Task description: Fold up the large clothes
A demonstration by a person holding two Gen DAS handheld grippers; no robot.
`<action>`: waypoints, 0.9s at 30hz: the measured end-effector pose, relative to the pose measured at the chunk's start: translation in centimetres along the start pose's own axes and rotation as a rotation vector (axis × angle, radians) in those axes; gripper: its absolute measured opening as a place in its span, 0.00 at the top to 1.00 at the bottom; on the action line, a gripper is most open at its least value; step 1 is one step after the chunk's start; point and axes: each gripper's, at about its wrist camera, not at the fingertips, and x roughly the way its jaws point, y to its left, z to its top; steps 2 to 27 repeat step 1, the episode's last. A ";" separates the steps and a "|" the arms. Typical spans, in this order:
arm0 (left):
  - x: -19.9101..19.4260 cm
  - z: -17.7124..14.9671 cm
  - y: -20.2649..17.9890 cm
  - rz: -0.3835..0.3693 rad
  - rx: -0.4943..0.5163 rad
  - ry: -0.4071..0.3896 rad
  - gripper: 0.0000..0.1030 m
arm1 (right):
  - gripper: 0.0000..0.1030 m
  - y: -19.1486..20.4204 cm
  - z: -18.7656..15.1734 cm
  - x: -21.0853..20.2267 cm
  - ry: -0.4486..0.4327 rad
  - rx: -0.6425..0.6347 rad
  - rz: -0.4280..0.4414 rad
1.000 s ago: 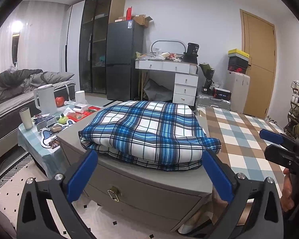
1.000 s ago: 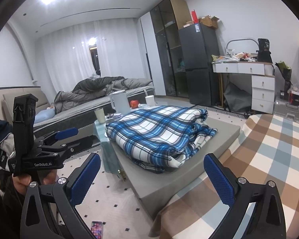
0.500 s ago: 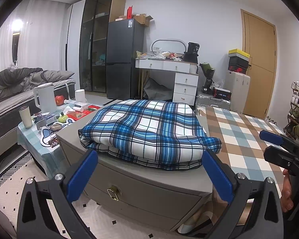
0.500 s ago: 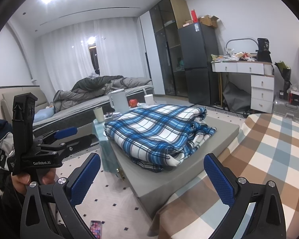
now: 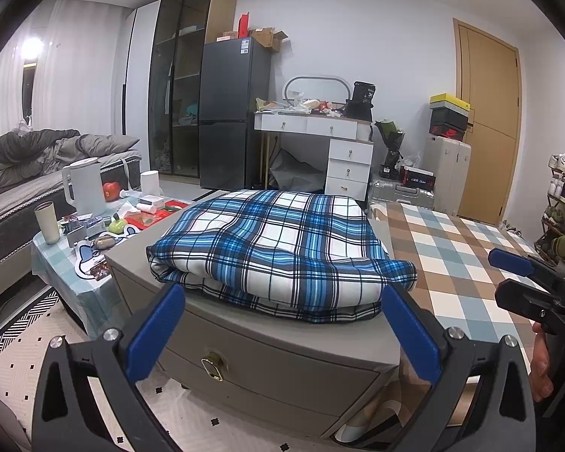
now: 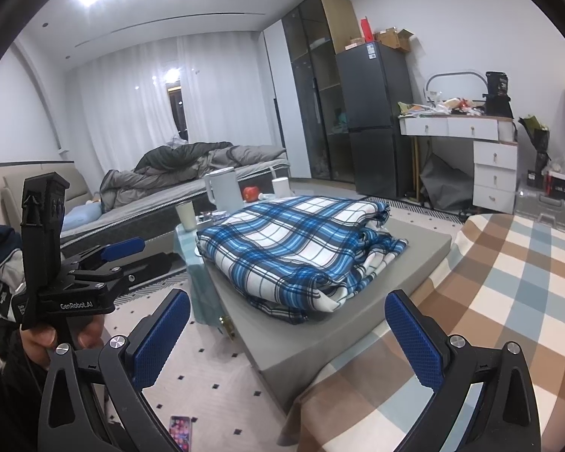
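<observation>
Two cups (image 5: pixel 48 222) beside folded cloth (image 5: pixel 278 245)

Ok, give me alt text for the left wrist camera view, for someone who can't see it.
A folded blue-and-white plaid garment lies on a grey drawer cabinet, seen between the open blue-padded fingers of the left gripper, which holds nothing. The right gripper, also open, shows at the right edge over a brown-and-blue checked cloth; a cluttered side table with a white kettle stands left.

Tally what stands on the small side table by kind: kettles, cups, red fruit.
White kettle: 1
Cups: 2, a beige tumbler and a white cup
Red fruit: 1
Total: 4
</observation>
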 end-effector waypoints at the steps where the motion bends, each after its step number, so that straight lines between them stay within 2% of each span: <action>1: 0.0 0.0 0.0 -0.002 -0.001 0.001 0.01 | 0.00 -0.1 0.0 0.0 -0.001 0.000 -0.001; 27: 0.0 0.0 0.0 -0.002 -0.001 0.001 0.01 | 0.00 -0.1 0.0 0.0 -0.001 0.000 -0.001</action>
